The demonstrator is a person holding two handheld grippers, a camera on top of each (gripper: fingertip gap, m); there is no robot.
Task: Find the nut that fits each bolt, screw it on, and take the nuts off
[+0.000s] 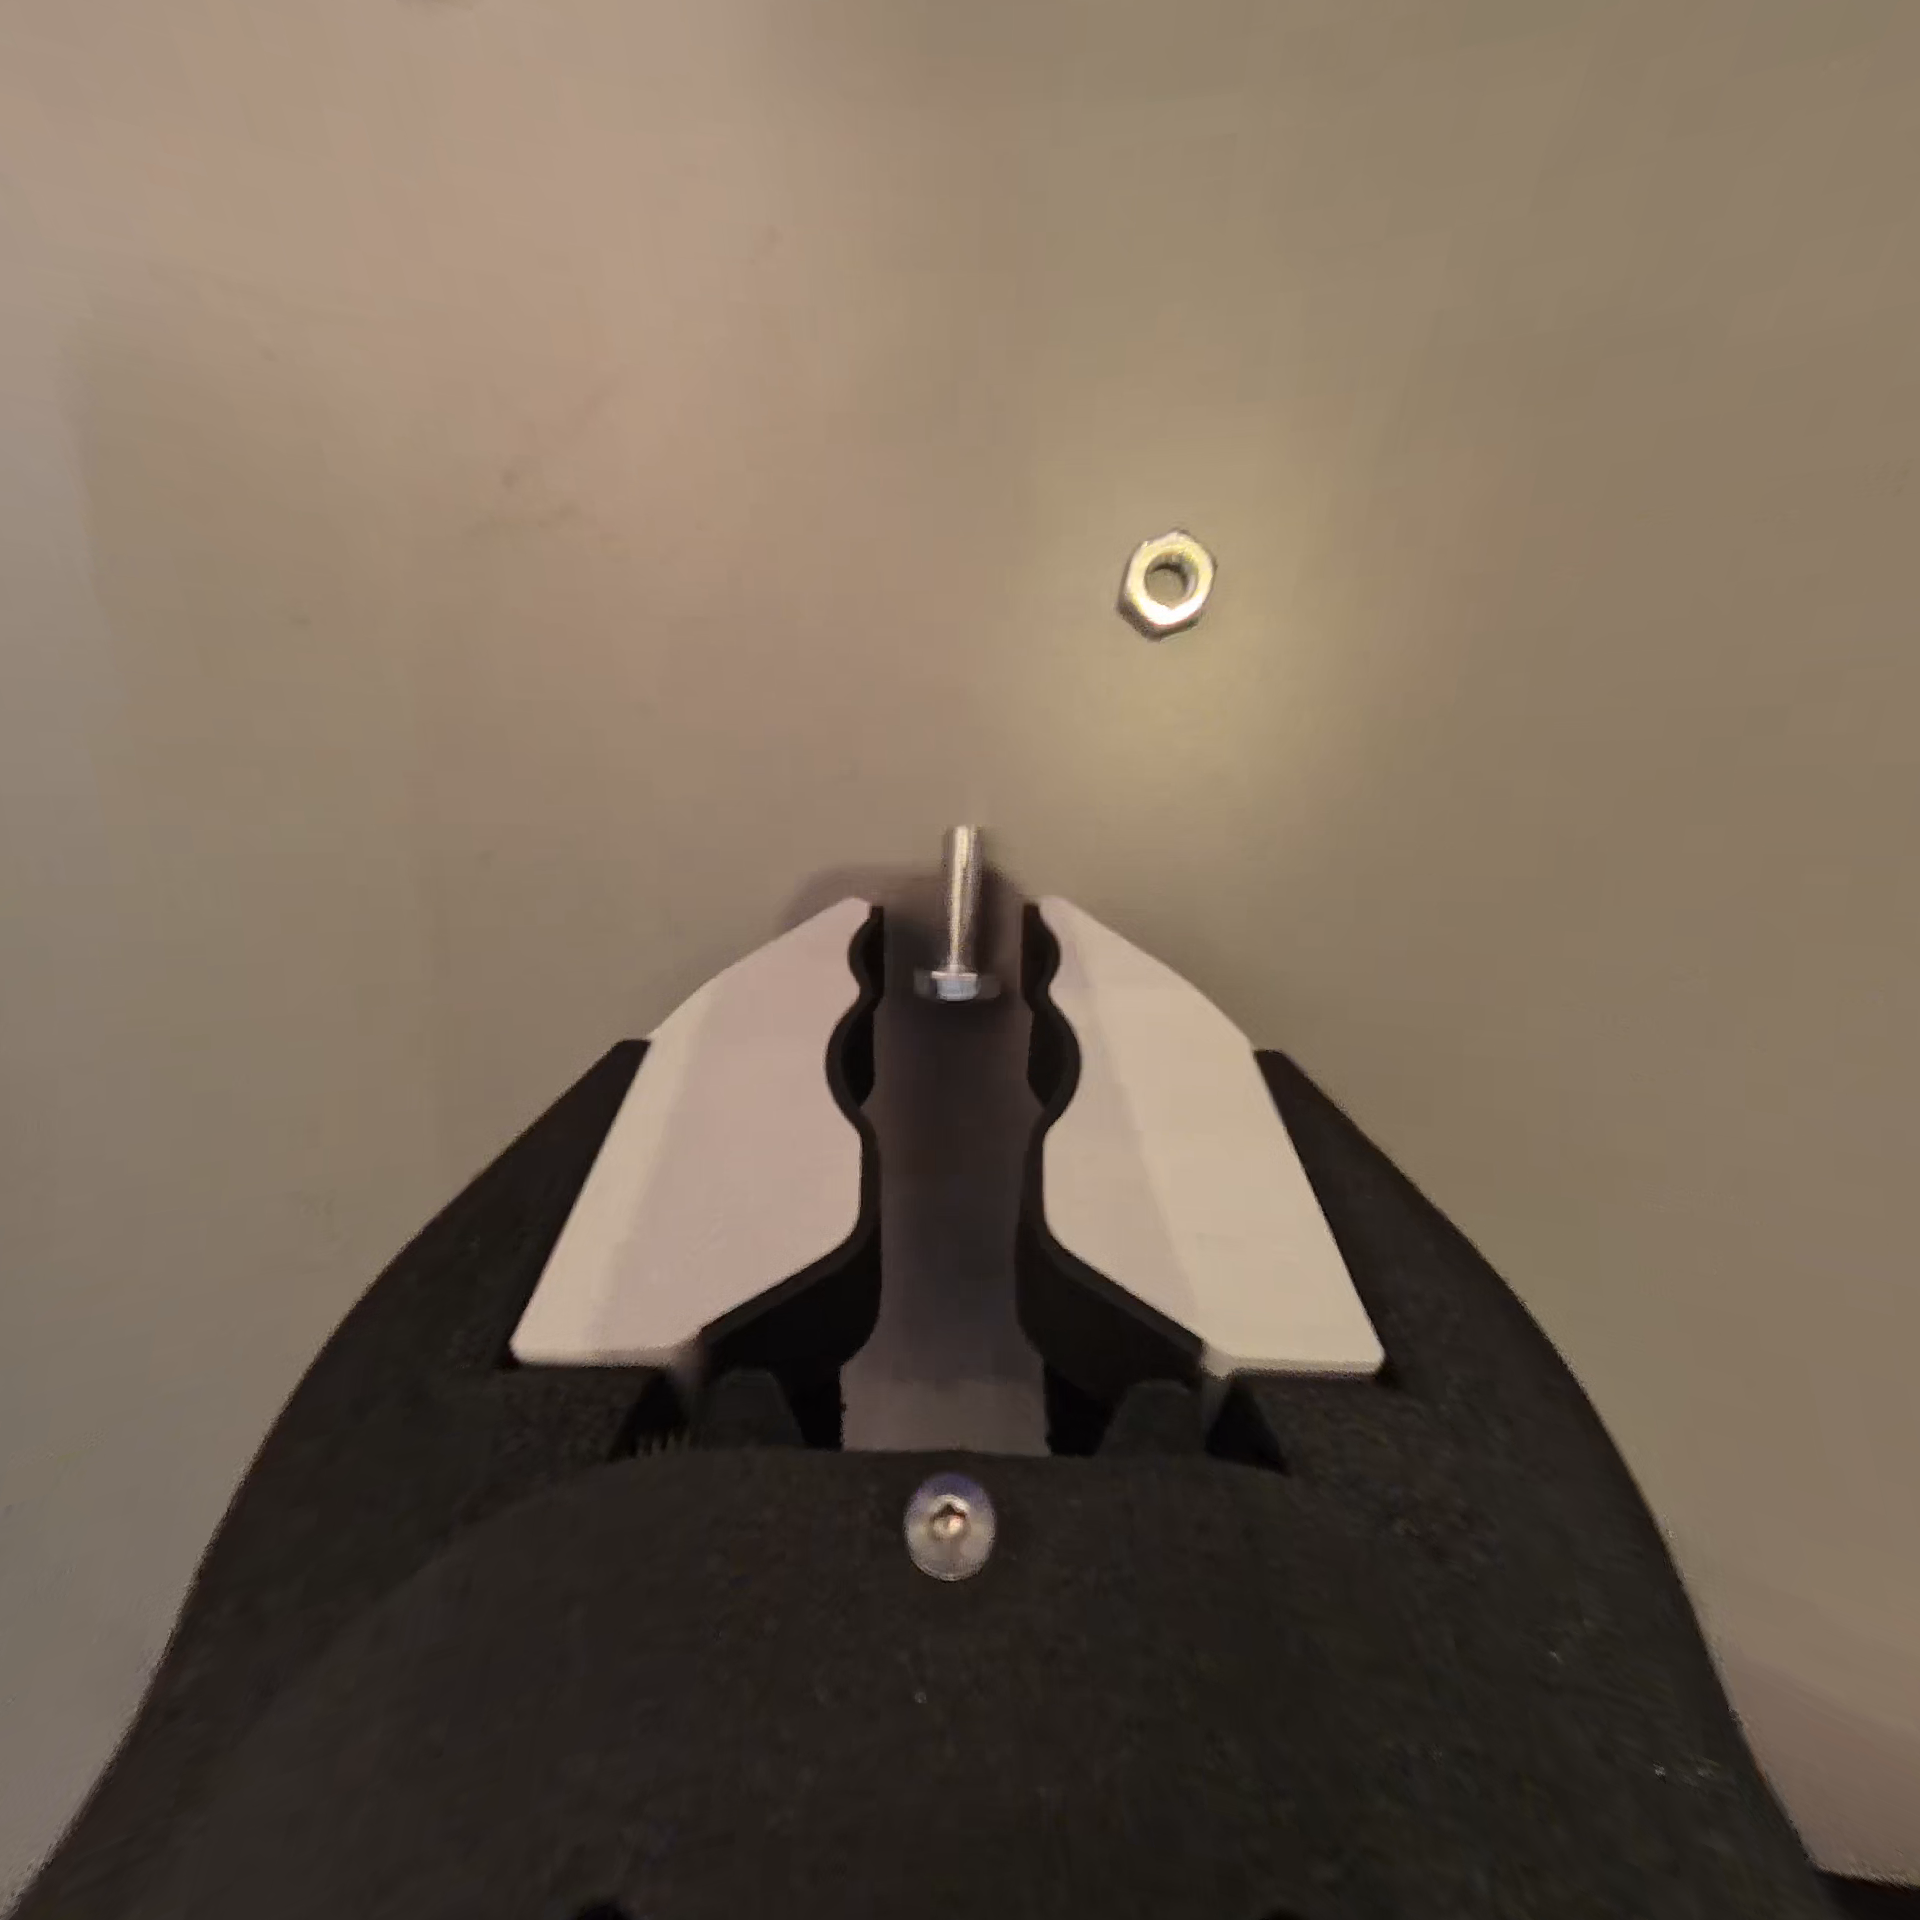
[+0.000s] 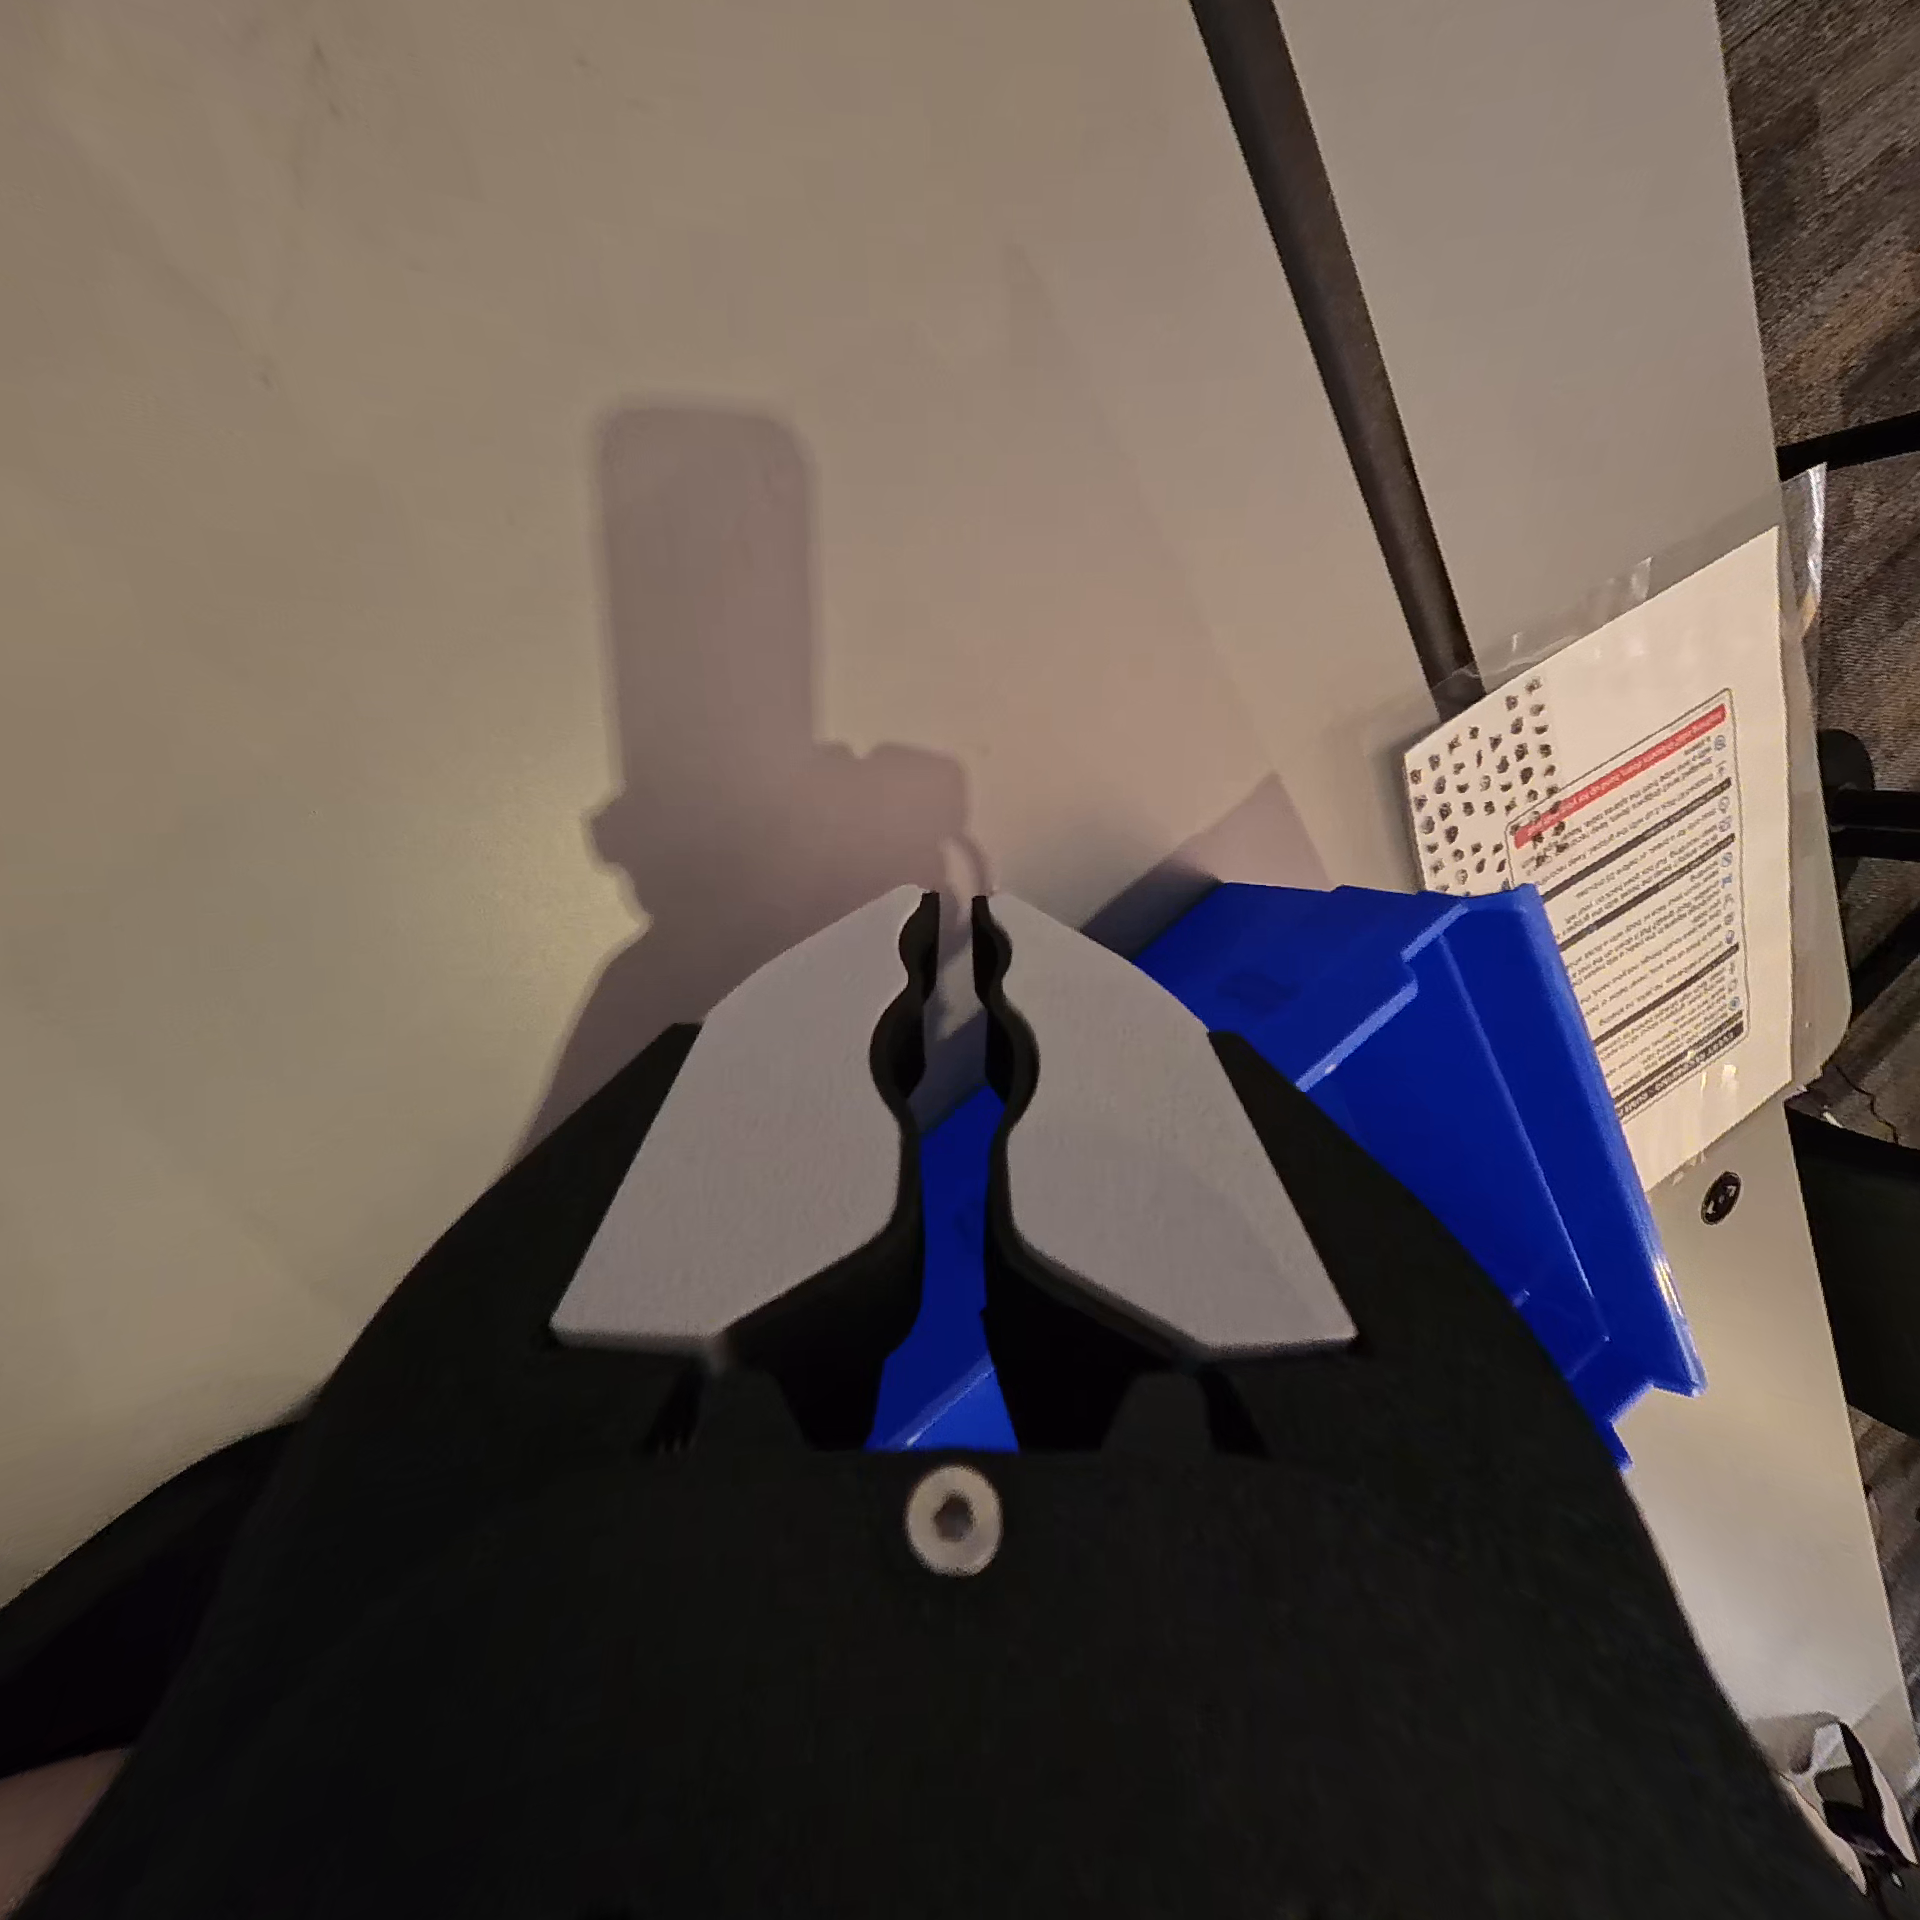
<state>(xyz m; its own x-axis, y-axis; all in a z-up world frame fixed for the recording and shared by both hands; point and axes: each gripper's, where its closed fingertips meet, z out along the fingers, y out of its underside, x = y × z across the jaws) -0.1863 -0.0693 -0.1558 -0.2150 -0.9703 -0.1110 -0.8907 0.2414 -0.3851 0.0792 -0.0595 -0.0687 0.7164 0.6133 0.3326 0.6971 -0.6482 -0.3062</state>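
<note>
In the left wrist view a small silver hex bolt (image 1: 956, 935) lies on the beige table (image 1: 520, 416), head toward me and shank pointing away. My left gripper (image 1: 954, 914) is open, with a finger on each side of the bolt and a gap between each finger and the bolt. A silver hex nut (image 1: 1169, 590) lies flat on the table farther off and to the right. In the right wrist view my right gripper (image 2: 956, 904) is closed to a thin slit with nothing visible in it. It hovers above the near-left part of a blue bin (image 2: 1403, 1039).
The blue plastic bin stands near the table's right edge. Beside it lies a laminated printed sheet (image 2: 1621, 894). A dark strip (image 2: 1340, 364) runs across the table top. Grey carpet (image 2: 1849, 208) lies beyond the edge. My gripper's shadow falls on the table. The left gripper's tips are roughly 30 centimeters from the right gripper's. About 6 centimeters separates my left fingertips from the silver hex nut (image 1: 1169, 590).
</note>
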